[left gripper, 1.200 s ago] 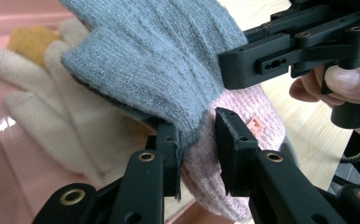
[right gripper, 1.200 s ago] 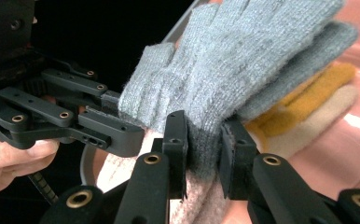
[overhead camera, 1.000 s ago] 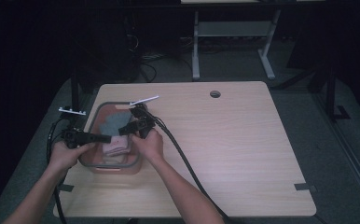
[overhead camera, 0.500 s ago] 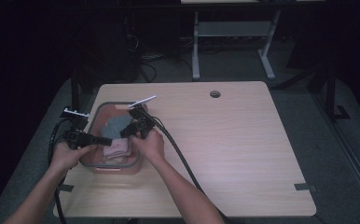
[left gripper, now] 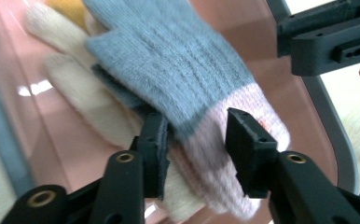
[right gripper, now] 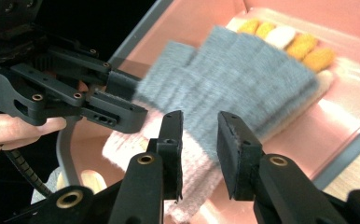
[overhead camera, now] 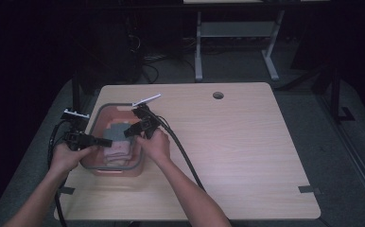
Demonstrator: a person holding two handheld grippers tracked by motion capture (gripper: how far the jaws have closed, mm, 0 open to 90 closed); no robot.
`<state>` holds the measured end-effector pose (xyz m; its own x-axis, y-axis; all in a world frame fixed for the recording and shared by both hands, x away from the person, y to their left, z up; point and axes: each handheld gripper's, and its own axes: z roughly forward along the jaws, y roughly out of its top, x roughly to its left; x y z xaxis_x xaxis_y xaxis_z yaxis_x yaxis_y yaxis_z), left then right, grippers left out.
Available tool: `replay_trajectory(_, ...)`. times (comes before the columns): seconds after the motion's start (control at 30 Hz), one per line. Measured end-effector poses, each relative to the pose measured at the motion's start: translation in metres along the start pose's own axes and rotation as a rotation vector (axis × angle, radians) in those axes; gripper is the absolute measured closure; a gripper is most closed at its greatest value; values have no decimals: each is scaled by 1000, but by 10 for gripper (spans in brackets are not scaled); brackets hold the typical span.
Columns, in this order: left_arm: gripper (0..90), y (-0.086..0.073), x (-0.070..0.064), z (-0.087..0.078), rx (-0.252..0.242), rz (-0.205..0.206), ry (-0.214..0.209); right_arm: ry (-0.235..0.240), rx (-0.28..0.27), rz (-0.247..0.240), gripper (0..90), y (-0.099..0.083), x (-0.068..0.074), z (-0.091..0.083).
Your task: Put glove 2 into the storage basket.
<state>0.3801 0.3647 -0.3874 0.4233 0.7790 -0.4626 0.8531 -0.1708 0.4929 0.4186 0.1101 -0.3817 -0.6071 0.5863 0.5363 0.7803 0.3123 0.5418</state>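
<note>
The left claw (left gripper: pixel 194 154) stands open, its jaws straddling the pink cuff of the grey glove (left gripper: pixel 178 70), which lies on a cream glove (left gripper: pixel 82 100) inside the pink bin (overhead camera: pixel 119 170). The right claw (right gripper: pixel 199 140) is open too, jaws just above the same cuff from the opposite side. To grip well, each claw should likely take the top glove's knit alone, closing low on the cuff edge without catching the cream glove beneath. Beyond the right claw, orange fingertips (right gripper: pixel 304 44) of the lower glove point at the far wall. The bin's grey rim (overhead camera: pixel 140 158) crowds both claws; the desk (overhead camera: pixel 247 151), right of the right claw, offers open room.
</note>
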Motion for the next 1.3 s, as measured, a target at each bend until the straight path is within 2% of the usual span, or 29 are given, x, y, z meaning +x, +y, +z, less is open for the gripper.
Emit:
replay_trajectory(0.2, 549, 5, -3, -9, -17, 18, 16, 2, -18, 4, 700, 1, -2, -10)
replay_trajectory(0.47, 551, 8, -7, -15, -50, 21, 4, 17, -48, 8, 687, 1, -4, -23)
replay_trajectory(0.6, 543, 10, -11, -19, -84, 24, -35, 23, -62, 16, 672, 0, -6, -31)
replay_trajectory(0.83, 516, 15, -20, -23, -125, 35, -64, 39, -91, 9, 638, -1, -10, -47)
replay_trajectory(0.93, 493, 17, -24, -22, -127, 46, -70, 57, -99, 16, 616, -3, -12, -54)
replay_trajectory(1.1, 465, 19, -35, -21, -142, 67, -86, 56, -111, 24, 588, -7, -18, -63)
replay_trajectory(1.3, 448, 23, -47, -16, -139, 97, -109, 57, -135, 40, 547, -11, -25, -77)
